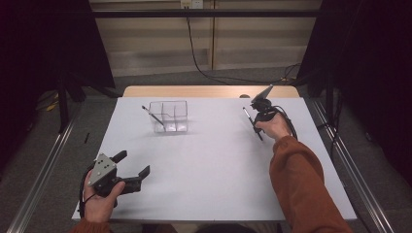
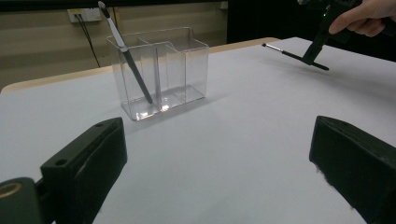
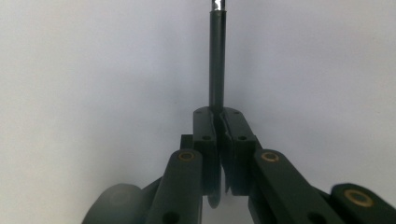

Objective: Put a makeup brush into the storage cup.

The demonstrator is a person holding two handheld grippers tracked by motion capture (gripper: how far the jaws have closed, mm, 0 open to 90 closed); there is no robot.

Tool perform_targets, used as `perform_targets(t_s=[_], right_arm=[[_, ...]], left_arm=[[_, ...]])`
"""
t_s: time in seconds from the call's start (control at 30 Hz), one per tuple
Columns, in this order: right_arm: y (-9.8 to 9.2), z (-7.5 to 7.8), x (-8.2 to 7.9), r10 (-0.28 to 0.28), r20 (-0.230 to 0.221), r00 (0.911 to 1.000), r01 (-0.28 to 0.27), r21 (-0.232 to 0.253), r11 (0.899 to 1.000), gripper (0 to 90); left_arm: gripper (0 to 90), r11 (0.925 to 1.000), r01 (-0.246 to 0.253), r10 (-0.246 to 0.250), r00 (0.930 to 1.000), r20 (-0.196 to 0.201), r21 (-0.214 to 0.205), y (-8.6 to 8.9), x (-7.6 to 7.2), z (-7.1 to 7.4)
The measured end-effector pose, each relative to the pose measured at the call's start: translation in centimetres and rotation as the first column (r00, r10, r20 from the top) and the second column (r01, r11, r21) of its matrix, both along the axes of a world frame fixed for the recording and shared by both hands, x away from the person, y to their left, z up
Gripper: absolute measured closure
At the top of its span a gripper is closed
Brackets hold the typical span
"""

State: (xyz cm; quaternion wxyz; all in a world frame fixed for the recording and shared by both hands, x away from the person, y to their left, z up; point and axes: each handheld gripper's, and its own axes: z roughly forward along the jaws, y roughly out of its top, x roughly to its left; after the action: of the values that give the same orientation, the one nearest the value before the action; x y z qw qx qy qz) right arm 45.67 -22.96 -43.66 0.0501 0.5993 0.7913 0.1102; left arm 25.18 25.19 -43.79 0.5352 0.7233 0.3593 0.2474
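Your right gripper (image 1: pixel 254 118) is clamped on the second brush (image 1: pixel 251 123) above the table's right side, one brush (image 1: pixel 154 116) already standing in the clear organizer (image 1: pixel 169 116), left gripper (image 1: pixel 132 167) spread idle.

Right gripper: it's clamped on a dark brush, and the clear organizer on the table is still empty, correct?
Not quite. The right gripper is clamped on a dark brush, but the clear organizer is not empty: another brush already leans in its end compartment, as the left gripper view shows.
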Motion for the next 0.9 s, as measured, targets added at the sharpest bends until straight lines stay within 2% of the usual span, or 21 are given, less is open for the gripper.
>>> perform_targets(t_s=[0.1,0.3,0.57,0.67,0.77,0.9], right_arm=[[-0.2,0.4,-0.2,0.018,0.043,0.9989,-0.018,0.015,1.000,85.0],[-0.4,0.7,-1.0,0.029,0.113,0.9932,-0.038,0.080,0.996,85.0],[-1.6,0.4,-2.2,-0.004,0.182,0.9833,-0.021,0.135,0.991,85.0],[-2.1,0.4,-2.6,-0.014,0.223,0.9748,-0.024,0.164,0.986,85.0],[-2.6,0.4,-3.1,-0.020,0.271,0.9625,-0.034,0.193,0.981,85.0],[-3.0,0.5,-3.7,-0.027,0.343,0.9389,-0.055,0.229,0.972,85.0]], left_arm=[[4.1,1.0000,-0.004,0.004,1.0000,0.002,-0.003,0.1,0.0,0.0],[4.1,1.0000,-0.004,0.004,1.0000,0.003,-0.005,0.1,0.0,0.0],[4.1,0.9998,-0.014,0.014,0.9999,0.003,-0.012,0.3,0.0,0.1],[4.1,0.9998,-0.016,0.016,0.9999,0.003,-0.012,0.3,0.0,0.1],[4.1,0.9998,-0.016,0.016,0.9999,0.004,-0.011,0.4,0.0,0.1],[4.1,0.9998,-0.016,0.016,0.9999,0.005,-0.010,0.3,0.0,0.1]])
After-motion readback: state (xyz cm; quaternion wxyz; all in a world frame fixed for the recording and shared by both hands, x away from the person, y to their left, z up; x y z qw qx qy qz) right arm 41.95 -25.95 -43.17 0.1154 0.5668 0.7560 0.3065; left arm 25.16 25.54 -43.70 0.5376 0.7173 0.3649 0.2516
